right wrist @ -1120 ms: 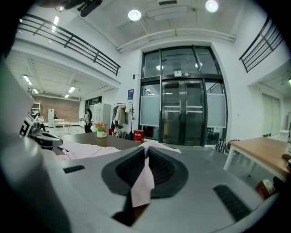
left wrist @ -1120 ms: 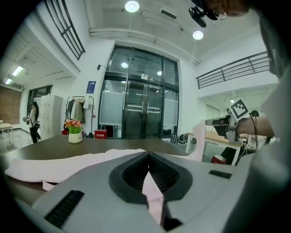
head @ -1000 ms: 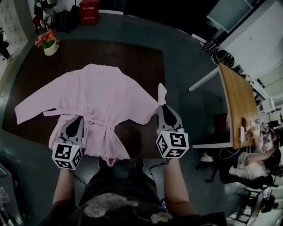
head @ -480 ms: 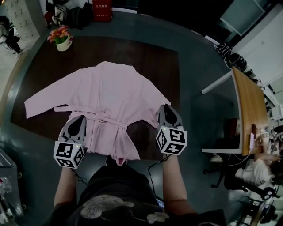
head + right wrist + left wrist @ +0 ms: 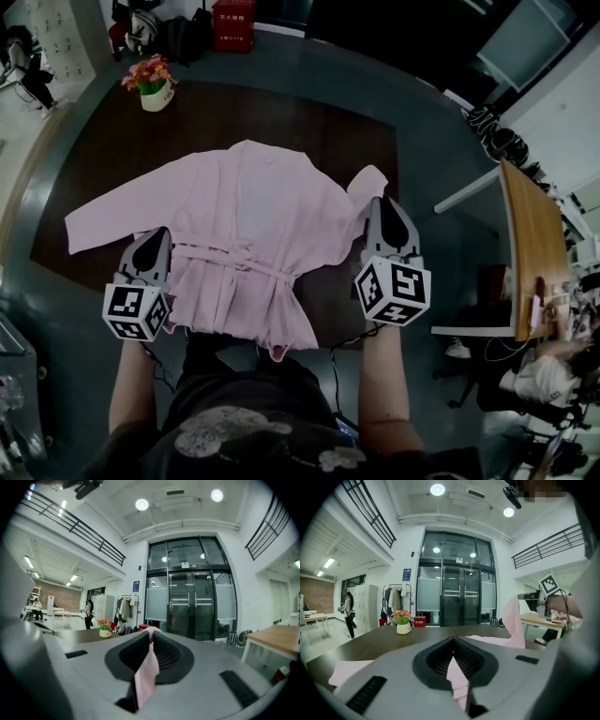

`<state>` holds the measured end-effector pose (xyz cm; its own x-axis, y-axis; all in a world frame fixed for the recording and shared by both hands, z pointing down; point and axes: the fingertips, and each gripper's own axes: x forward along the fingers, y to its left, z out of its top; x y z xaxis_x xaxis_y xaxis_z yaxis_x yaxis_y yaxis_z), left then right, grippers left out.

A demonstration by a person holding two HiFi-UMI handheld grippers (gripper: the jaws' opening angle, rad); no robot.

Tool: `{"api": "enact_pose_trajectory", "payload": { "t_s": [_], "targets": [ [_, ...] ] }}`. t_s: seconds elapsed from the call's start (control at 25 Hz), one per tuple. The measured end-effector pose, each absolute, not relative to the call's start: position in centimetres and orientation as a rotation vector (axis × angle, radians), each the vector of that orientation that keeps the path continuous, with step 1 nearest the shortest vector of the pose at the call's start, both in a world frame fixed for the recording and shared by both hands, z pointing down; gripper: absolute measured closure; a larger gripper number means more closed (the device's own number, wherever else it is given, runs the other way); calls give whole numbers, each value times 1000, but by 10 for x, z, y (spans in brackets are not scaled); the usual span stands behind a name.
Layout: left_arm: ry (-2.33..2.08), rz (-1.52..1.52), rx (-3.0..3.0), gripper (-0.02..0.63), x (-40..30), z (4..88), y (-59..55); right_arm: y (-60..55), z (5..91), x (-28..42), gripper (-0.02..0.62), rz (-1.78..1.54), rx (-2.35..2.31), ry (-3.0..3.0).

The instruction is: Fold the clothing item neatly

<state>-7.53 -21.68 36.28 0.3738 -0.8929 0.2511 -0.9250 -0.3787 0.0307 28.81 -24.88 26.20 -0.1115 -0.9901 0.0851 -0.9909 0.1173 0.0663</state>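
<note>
Your left hand-held gripper (image 5: 153, 246) clamped shut on robe (image 5: 244, 216) fabric by the waist, right hand-held gripper (image 5: 382, 208) pinching the right sleeve (image 5: 366, 183) end, robe flat on counter (image 5: 281, 117), collar away from you, hem nearest, flowers (image 5: 150, 72) in pot (image 5: 157, 97) far left.

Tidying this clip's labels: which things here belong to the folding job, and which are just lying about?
In the job: pink robe; left gripper and right gripper, each shut on its fabric; dark table underneath.
Lying about: flower pot; red box; wooden desk.
</note>
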Motion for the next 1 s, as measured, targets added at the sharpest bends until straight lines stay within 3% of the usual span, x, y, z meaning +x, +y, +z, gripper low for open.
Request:
{"api": "enact_pose_trajectory", "payload": {
  "t_s": [0.52, 0.76, 1.0],
  "targets": [
    [-1417, 310, 2553, 595, -174, 383, -284, -320, 304, 96, 577, -4, 1949, -2203],
    [-1369, 336, 2528, 595, -215, 405, -297, -341, 397, 3, 575, 68, 1659, -2224],
    [-1273, 369, 2505, 595, -229, 430, -286, -319, 488, -47, 575, 198, 1376, -2148]
  ]
}}
